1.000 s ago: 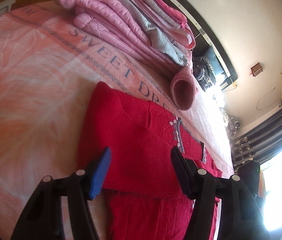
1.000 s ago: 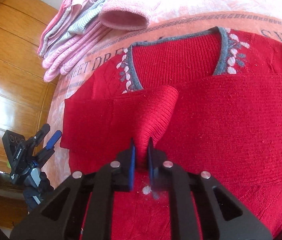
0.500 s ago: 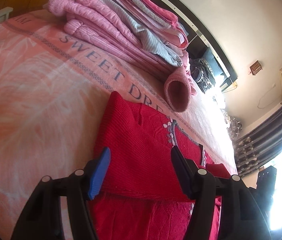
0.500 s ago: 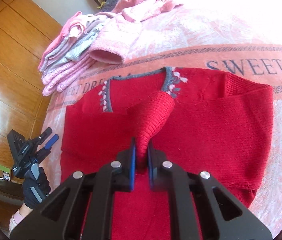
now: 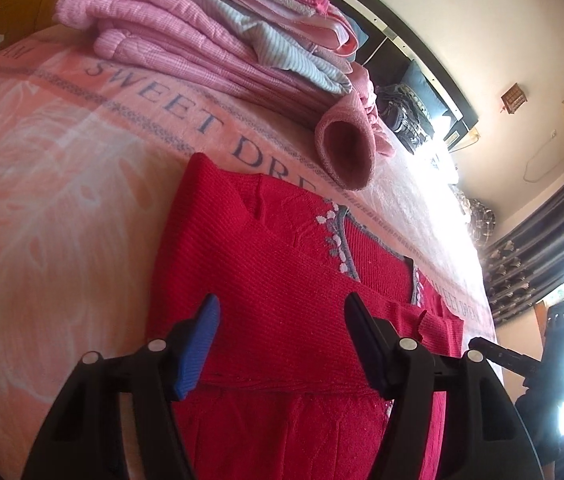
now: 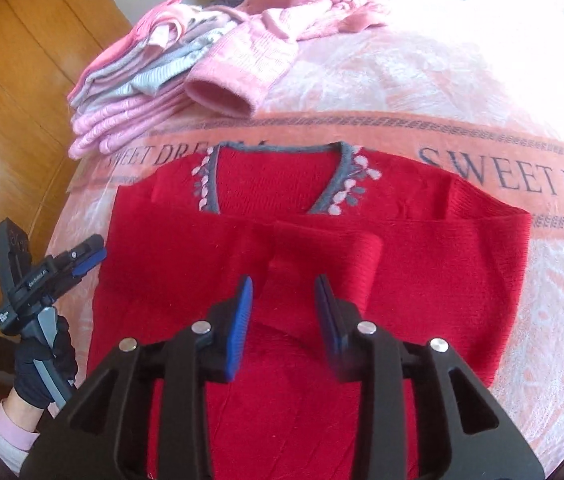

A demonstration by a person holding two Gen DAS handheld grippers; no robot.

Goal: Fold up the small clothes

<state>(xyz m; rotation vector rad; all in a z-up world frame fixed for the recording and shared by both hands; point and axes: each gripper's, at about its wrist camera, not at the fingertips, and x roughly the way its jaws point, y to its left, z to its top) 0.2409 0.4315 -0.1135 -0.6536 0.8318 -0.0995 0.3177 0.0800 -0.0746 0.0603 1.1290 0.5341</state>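
Below parted right tongs [image 6: 283,300]: red sweater [image 6: 421,272], sleeves folded.

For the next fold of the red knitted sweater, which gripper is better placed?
Probably the right gripper: open, it hovers directly over the red knitted sweater, above the folded sleeve cuff. The left gripper, also open, sits off the sweater's edge.

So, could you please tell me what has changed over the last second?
The right tool opened and let go of the red sweater's sleeve, which now lies flat across the red sweater. The left tool stayed open beside it; the folded pink pile is unmoved.
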